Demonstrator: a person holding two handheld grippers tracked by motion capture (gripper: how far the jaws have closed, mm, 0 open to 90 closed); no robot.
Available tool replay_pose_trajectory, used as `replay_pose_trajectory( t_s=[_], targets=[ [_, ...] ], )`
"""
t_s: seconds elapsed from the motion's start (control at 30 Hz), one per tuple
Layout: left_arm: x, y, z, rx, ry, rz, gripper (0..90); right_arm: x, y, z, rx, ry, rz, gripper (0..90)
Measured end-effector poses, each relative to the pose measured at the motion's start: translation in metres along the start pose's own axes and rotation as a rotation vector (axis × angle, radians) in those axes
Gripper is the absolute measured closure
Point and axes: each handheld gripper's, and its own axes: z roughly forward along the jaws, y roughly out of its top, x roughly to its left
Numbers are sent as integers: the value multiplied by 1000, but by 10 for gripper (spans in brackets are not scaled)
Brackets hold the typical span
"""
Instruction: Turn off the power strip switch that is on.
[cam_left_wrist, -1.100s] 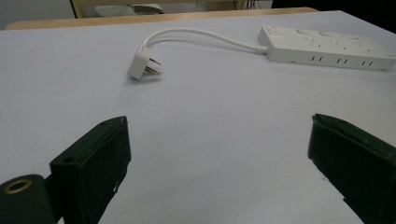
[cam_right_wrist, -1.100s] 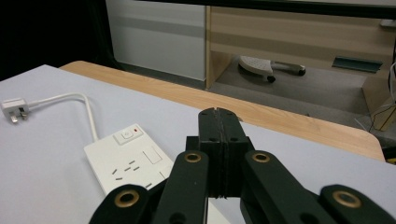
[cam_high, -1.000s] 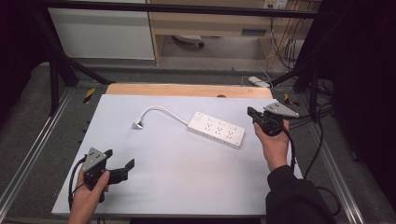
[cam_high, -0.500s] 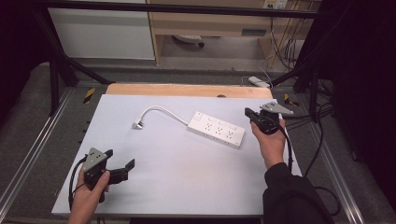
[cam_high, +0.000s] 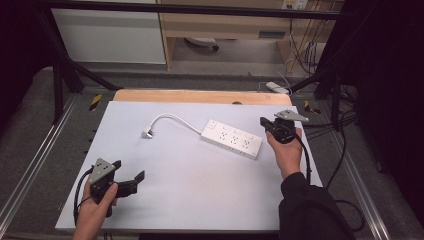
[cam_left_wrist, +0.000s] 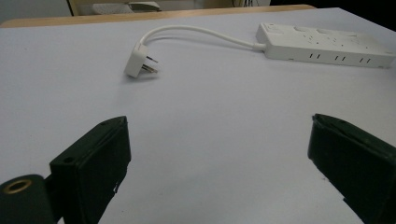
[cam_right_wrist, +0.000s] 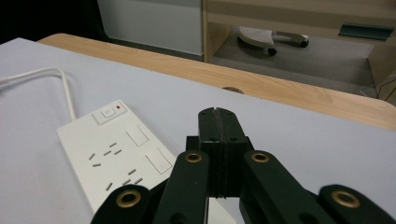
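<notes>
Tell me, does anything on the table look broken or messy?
Nothing stands out. The white power strip lies flat and whole on the table, a bit slanted, with its cord curving to the unplugged plug. Nothing spilled.

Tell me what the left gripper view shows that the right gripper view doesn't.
Left gripper view alone: the white plug lying at the cord's end, framed by its own wide-open jaws. Right gripper view alone: the strip's power switch, the table's wooden edge, a chair base on the floor, and its own jaws pressed shut. Both: the white power strip and cord.
</notes>
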Motion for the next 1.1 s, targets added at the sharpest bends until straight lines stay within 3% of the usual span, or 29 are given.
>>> replay_pose_trajectory(
  t_s=[0.57,1.1],
  targets=[
    [0,0,1,5,-9,-1,60,-4,-11,18,61,-17,3,900],
    [0,0,1,9,-8,5,60,-3,-16,25,91,-21,-15,900]
  ],
)
